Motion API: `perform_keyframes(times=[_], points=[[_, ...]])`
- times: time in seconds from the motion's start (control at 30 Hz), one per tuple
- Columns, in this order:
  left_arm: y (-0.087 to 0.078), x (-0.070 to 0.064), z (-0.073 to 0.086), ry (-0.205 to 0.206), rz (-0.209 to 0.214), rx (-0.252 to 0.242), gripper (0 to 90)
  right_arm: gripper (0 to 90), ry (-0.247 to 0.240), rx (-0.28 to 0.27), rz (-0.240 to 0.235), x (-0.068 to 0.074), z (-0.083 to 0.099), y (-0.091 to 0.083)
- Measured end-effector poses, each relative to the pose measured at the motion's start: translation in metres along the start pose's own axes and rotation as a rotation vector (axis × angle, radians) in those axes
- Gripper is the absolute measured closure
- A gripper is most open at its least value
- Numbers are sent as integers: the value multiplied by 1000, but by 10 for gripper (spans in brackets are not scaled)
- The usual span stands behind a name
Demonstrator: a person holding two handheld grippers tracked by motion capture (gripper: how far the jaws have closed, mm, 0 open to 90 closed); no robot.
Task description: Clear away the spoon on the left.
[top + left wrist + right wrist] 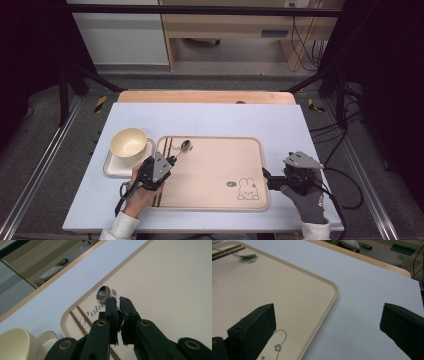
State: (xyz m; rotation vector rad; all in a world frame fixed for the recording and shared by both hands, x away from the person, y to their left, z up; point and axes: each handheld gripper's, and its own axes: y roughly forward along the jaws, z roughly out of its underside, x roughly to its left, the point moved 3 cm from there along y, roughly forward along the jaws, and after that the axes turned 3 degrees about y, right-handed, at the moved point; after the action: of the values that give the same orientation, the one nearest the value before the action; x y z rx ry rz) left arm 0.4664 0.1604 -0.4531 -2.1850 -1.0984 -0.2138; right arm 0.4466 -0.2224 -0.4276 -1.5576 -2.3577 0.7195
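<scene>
Left gripper (117, 300) clamps the spoon (103, 293) handle above the tray (250, 150). Right gripper (327, 322) gapes wide, straddling the tray's edge.

The thin handle of the shiny metal spoon (103, 294) was hidden behind the closed black jaws of the left tool (118, 301), leaving its bowl visible. The cream ceramic bowl (13, 343) was cut off by the frame's bottom-left corner. In the right gripper view, the beige plastic tray (325, 293) ran past the left edge, and its printed lettering was too blurred to read.
</scene>
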Motion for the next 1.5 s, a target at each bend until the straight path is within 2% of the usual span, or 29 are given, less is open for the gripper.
perform_keyframes(times=[0.1,0.13,0.23,0.27,0.47,0.63,0.9,1.23,1.5], points=[[0,-2,0,9,6,-3,839,7,1,-1,-1,0,0,0],[1,-3,0,30,12,2,839,7,0,0,0,0,0,0],[1,-6,-1,45,18,6,847,7,1,0,-2,0,0,0],[1,-8,-1,72,23,13,847,7,-1,-1,-1,0,0,0],[3,-14,-2,110,32,16,839,7,-1,-6,-3,0,-1,-1],[4,-21,-2,173,40,35,815,7,-1,-7,-2,-1,-1,-2],[8,-26,-1,205,71,66,762,7,2,-8,-4,-1,-1,-2],[12,-30,2,221,102,104,655,8,1,-10,-2,-1,-1,-3],[17,-32,6,219,122,145,580,8,-1,-10,-1,-1,-1,-3]])
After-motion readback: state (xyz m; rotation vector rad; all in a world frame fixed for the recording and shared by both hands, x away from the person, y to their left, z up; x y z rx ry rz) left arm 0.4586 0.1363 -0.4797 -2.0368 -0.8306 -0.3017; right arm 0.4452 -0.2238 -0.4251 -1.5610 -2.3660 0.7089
